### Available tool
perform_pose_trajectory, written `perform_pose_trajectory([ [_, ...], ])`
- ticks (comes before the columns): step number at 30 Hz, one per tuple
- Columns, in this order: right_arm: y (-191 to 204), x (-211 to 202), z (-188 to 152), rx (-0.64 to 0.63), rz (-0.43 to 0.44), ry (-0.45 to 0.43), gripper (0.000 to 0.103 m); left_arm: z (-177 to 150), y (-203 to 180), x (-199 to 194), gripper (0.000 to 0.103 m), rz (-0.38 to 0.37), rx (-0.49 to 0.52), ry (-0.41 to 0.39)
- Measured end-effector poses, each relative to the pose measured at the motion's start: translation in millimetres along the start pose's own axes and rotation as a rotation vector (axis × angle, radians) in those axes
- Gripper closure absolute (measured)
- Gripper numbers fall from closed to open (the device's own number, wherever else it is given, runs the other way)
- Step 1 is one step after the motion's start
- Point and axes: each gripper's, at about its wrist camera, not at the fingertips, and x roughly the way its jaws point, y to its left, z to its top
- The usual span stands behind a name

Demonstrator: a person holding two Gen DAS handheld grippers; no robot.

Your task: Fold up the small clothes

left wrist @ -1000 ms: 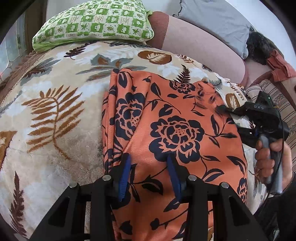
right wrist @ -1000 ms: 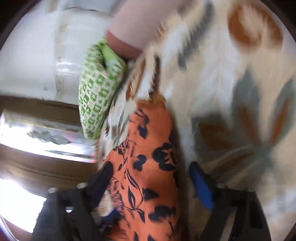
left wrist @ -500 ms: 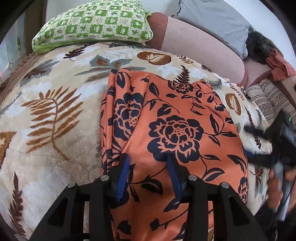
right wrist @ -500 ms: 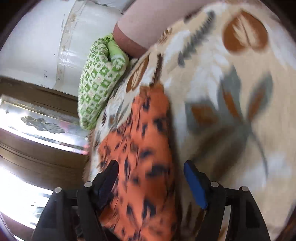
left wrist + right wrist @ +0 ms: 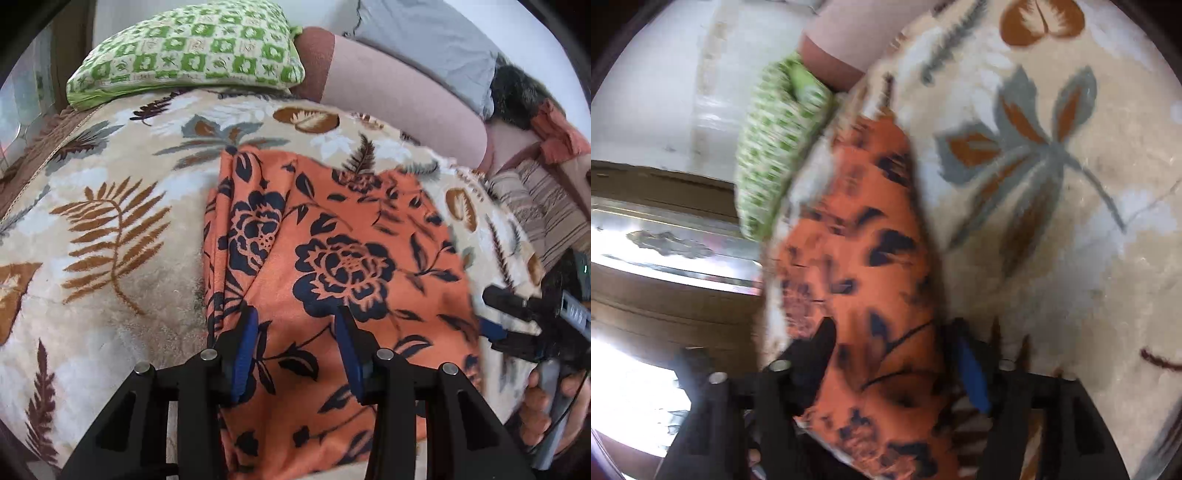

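An orange cloth with dark blue flowers (image 5: 351, 258) lies spread on the leaf-print blanket (image 5: 110, 221), with a fold along its left side. My left gripper (image 5: 295, 343) stands on the cloth's near part, jaws apart and opening slightly, flat fabric between the pads. My right gripper (image 5: 489, 315), held by a hand (image 5: 535, 406), sits at the cloth's right edge. In the right wrist view the right gripper (image 5: 894, 362) has wide jaws, closing a little, and the cloth (image 5: 864, 240) runs between its fingers without being pinched.
A green checked pillow (image 5: 192, 48) lies at the bed's far end, with a pink bolster (image 5: 399, 110) and a grey pillow (image 5: 424, 48) beside it. Striped fabric (image 5: 539, 210) and a rust cloth (image 5: 557, 136) are piled at the right. A wooden frame (image 5: 665, 302) borders the bed.
The right gripper has drawn back from over the cloth's right part to its near right edge. The left gripper and the cloth under it have stayed put.
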Motion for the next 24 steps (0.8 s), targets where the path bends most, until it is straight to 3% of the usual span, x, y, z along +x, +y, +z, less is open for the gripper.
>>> perform_pose_trajectory([
  [3, -6, 1, -9, 0.029, 0.04, 0.016, 0.031, -6, -2, -10, 0.045, 0.001, 0.013, -0.047],
  [5, -17, 19, -19, 0.065, 0.036, 0.078, 0.034, -14, -4, 4, 0.045, 0.044, 0.05, -0.001],
  [6, -15, 26, -24, 0.025, 0.027, 0.09, 0.062, -17, -6, 9, 0.045, 0.068, 0.081, 0.0],
  [8, 1, 22, -26, -0.05, -0.03, 0.072, 0.065, -19, -12, 9, 0.045, 0.101, 0.119, -0.014],
  [11, 32, 13, -34, -0.228, -0.139, 0.037, 0.067, -16, -10, 12, 0.044, 0.094, 0.096, -0.011],
  [13, 17, 27, -33, -0.21, -0.194, 0.11, 0.065, -17, -9, 12, 0.044, 0.087, 0.101, -0.01],
  [14, 5, 28, -31, -0.15, -0.161, 0.129, 0.059, -17, -10, 12, 0.044, 0.09, 0.107, -0.014],
  [15, 2, 21, -27, -0.108, -0.117, 0.124, 0.051, -18, -8, 11, 0.044, 0.084, 0.103, -0.018],
  [18, 9, 3, -17, -0.118, -0.098, 0.069, 0.033, -19, -7, 10, 0.044, 0.073, 0.1, -0.023],
  [21, 6, -2, 11, -0.069, -0.04, -0.008, 0.029, -19, -7, 10, 0.044, 0.068, 0.099, -0.022],
  [24, -13, 26, 40, 0.053, 0.012, 0.008, 0.03, -18, -6, 10, 0.044, 0.062, 0.097, -0.022],
])
